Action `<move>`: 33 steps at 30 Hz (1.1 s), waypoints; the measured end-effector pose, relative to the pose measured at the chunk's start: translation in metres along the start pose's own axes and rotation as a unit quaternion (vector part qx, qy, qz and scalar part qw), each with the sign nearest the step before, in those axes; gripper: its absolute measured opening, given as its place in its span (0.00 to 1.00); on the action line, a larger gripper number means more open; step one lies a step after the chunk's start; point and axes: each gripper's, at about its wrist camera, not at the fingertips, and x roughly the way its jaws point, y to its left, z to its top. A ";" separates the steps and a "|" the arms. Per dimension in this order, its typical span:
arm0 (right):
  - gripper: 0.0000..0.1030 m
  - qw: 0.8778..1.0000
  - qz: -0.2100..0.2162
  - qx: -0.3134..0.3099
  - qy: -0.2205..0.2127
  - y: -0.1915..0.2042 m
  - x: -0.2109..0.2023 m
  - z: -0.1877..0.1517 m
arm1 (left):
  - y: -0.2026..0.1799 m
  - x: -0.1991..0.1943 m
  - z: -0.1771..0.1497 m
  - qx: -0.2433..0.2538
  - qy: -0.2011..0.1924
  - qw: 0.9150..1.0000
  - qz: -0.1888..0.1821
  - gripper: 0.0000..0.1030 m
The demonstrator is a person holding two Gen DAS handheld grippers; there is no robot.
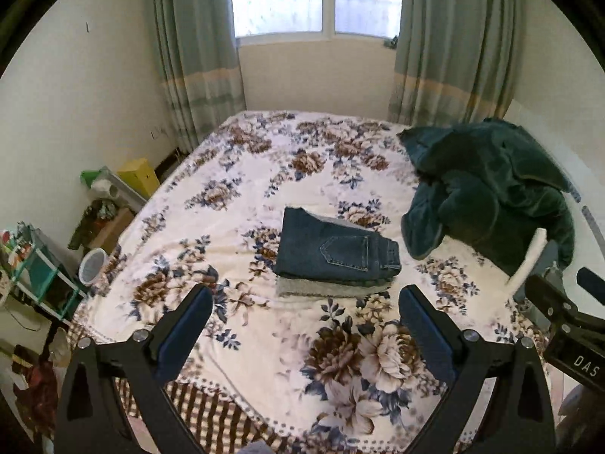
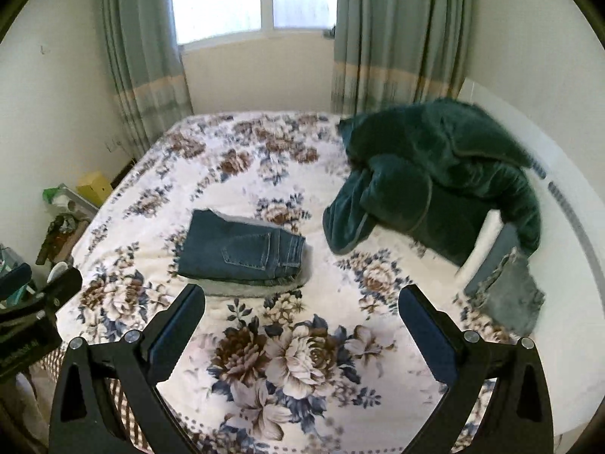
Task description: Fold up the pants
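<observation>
While tools gape—jeans lie folded.

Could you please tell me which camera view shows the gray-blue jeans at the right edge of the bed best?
The right wrist view shows it best: the gray-blue jeans lie in plain sight beside the dark green blanket, frayed hem visible. In the left wrist view only a blurred sliver shows, mostly cut off by the right gripper.
</observation>
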 end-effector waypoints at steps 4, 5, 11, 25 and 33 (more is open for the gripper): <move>1.00 1.000 0.000 -0.003 -0.021 -0.001 -0.068 0.002 | 0.004 -0.047 -0.001 -0.007 -0.017 1.000 -0.004 0.98; 1.00 1.000 -0.001 -0.004 -0.023 -0.001 -0.079 0.003 | 0.006 -0.060 -0.002 -0.007 -0.022 1.000 -0.005 0.98; 1.00 0.999 -0.001 -0.010 -0.045 0.002 -0.155 -0.002 | 0.021 -0.106 -0.008 -0.012 -0.041 0.999 -0.011 0.98; 1.00 0.999 0.011 -0.008 -0.045 0.019 -0.209 -0.024 | 0.030 -0.124 -0.029 0.007 -0.008 1.000 -0.013 1.00; 1.00 0.999 0.022 -0.003 -0.030 0.020 -0.195 -0.026 | 0.036 -0.127 -0.035 0.004 -0.002 1.000 0.003 1.00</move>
